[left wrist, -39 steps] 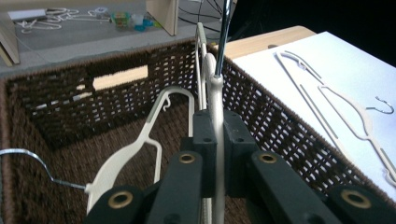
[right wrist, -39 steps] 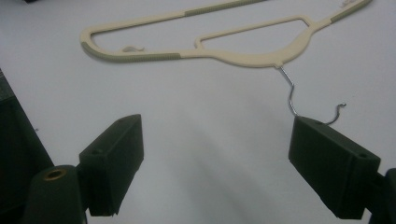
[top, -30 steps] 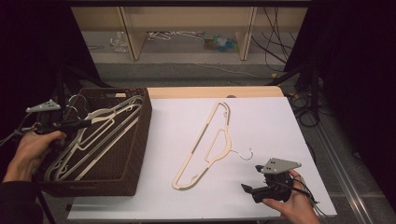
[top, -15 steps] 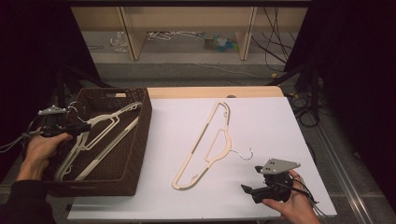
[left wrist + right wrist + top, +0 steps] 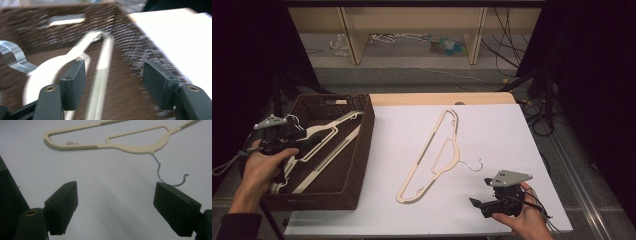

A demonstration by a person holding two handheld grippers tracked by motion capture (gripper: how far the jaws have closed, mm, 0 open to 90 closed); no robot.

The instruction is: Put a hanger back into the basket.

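Opening just now over the basket [image 5: 362, 165], the left hand-held gripper [image 5: 113, 85] has released its hanger [image 5: 75, 53] there for storage; the right hand-held gripper [image 5: 115, 205] waits open.

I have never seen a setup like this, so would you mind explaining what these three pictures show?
A person stands at a table holding a hand-operated two-jaw tool in each hand. The high view looks down from above; the other two come from cameras riding on each tool. The left gripper hangs over a brown wicker basket of cream hangers; its jaws have just been opening, and the pads press on nothing. The right gripper is open and empty, facing one cream hanger lying on the white surface.
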